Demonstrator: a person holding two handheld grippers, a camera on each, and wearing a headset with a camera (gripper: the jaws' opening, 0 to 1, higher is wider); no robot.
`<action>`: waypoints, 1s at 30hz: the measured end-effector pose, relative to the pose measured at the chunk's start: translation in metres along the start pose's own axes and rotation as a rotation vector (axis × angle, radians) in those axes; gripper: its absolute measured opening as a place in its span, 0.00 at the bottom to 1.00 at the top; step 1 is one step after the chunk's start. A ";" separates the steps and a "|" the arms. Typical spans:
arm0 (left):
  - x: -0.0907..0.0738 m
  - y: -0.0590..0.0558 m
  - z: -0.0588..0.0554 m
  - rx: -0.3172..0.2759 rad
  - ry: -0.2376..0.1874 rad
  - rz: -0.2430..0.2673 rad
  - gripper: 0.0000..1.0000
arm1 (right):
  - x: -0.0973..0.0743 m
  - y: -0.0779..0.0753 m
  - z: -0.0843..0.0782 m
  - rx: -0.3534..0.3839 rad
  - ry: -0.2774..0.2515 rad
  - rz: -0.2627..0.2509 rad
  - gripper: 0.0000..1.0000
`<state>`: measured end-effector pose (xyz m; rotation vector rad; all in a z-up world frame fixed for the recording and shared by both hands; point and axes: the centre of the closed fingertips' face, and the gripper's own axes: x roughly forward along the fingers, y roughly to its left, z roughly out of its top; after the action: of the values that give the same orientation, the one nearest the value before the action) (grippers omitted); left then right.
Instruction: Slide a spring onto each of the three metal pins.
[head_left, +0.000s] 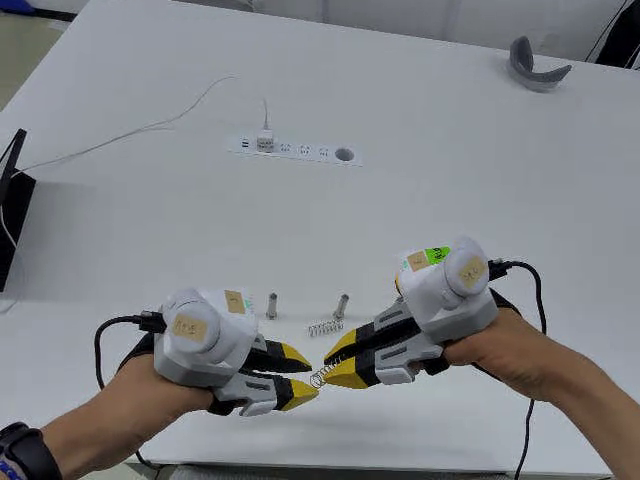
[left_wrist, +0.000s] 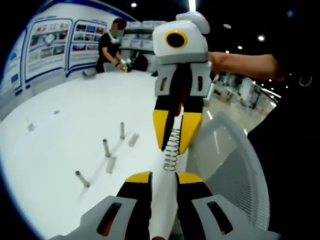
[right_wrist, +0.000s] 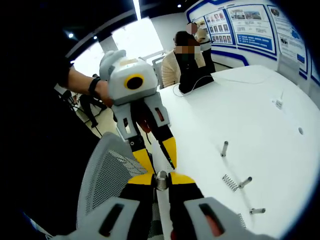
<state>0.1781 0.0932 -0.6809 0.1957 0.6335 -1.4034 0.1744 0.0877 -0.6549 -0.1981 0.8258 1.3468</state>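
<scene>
Right gripper view has the right gripper (right_wrist: 160, 179) clenched on a spring (right_wrist: 161, 181), which shows end-on as a small ring pinched between the yellow jaw tips. In the left gripper view the spring's coils run from those jaws toward the left gripper (left_wrist: 164, 177). Its jaws are released and stand apart, with the spring's free end just between their tips. Whether that end touches either tip is hard to make out. Both grippers hang at the near edge of the white table (head_left: 420, 180), tips facing each other.

Just beyond them in the head view, two pins (head_left: 271, 305) stand upright. A loose spring (head_left: 325, 327) lies between them, nearer the right one. The left gripper's body hides the table surface near and left of the pins. The right gripper view adds a third pin (right_wrist: 257, 211) lying on its side, with a second loose spring (right_wrist: 241, 219) beside it, faint and hard to read.

Tan stickers (head_left: 189, 326) sit on both gripper bodies, and a green sticker (head_left: 435, 255) sits on the right one, but the writing is too small to read. Wall posters (left_wrist: 55, 37) are blurred. Farther back on the table lies a power strip (head_left: 295, 150) with a white plug and cable. A grey curved piece (head_left: 538, 65) sits at the far right, and a black object (head_left: 10, 200) is cut off at the left edge.
</scene>
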 end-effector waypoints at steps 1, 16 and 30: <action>-0.002 0.003 -0.002 -0.007 -0.004 0.012 0.20 | 0.001 0.000 -0.001 0.002 0.000 -0.002 0.12; -0.030 0.042 -0.031 -0.079 -0.002 0.191 0.34 | 0.011 -0.018 -0.017 0.003 0.055 -0.077 0.12; -0.057 0.075 -0.045 -0.157 -0.006 0.317 0.47 | 0.016 -0.050 -0.020 0.028 0.096 -0.151 0.12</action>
<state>0.2347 0.1778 -0.7061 0.1592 0.6728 -1.0448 0.2117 0.0761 -0.6955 -0.2990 0.8920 1.1907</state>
